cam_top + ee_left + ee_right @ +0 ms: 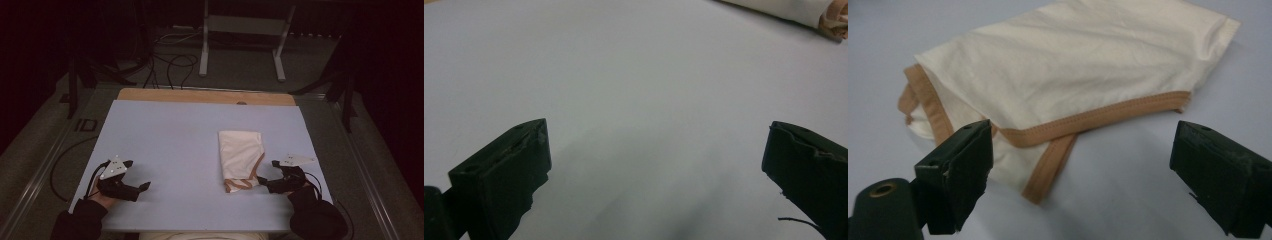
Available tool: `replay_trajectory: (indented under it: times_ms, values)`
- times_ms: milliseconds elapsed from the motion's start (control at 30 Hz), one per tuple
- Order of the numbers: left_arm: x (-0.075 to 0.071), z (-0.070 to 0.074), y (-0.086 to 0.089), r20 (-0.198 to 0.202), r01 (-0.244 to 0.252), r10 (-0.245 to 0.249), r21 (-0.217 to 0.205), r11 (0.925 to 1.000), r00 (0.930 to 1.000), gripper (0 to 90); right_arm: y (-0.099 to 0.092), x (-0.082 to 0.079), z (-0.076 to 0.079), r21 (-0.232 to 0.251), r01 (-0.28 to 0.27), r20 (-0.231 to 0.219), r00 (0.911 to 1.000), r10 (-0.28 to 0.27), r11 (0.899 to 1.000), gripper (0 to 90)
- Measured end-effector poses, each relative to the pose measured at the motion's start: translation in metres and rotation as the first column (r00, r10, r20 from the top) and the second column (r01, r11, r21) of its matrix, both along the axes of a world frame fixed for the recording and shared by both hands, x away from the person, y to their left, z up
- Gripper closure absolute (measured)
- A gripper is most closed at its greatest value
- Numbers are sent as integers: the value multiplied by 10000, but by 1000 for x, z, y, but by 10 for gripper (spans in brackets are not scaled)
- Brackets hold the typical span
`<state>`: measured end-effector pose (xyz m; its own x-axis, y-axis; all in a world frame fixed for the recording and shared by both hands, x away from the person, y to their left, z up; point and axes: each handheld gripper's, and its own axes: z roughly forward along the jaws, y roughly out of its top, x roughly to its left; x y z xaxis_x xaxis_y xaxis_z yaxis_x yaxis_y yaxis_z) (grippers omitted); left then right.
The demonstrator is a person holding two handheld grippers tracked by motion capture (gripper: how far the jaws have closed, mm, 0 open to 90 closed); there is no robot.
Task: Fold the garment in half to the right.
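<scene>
Cloth [1073,75] with tan trim lies folded just ahead of the right gripper [1080,165], its jaws released. Its long side runs away from them. The left gripper [656,165], jaws also released, is far off.

No readable text, label, brand, number or sign in any view. Cream garment [1073,70]: plain fabric, tan trim, no print or tag legible. Grey plates on grippers near garment: blank, small holes only. Blue table cover [165,135]: unmarked.
</scene>
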<state>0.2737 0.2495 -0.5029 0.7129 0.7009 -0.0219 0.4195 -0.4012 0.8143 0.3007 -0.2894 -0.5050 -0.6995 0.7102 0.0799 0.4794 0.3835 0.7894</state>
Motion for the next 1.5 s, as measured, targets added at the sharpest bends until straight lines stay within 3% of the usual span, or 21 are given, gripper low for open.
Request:
replay_trajectory:
  times_ms: [167, 233, 433, 700, 833, 1500]
  values:
    - [-1, 0, 2, -2, -14, 14, 46, 10000, 10000, 0, -1, -2, -7, -3, 48, -127, 9999, -48, 10000, 102]
    - [0, 0, 3, -14, -49, 49, 58, 10000, 10000, 0, 2, -1, -11, -341, -58, -68, 10000, 55, 9994, 102]
    - [0, -2, 2, -103, 6, -4, 164, 9999, 9999, 0, 7, 2, -14, -546, -125, -69, 9999, 121, 9984, 102]
    - [-1, -3, 1, -134, 70, -67, 194, 9998, 9999, 0, 7, 6, -14, -458, 59, -20, 10000, -60, 9989, 102]
    - [-2, -3, 0, -107, 108, -105, 222, 9997, 9999, 0, 5, 7, -15, -489, 303, -199, 9993, -313, 9983, 102]
    - [-1, -3, -1, -104, 59, -57, 192, 9998, 9999, 0, 3, 5, -15, -553, 379, -254, 9989, -393, 9978, 103]
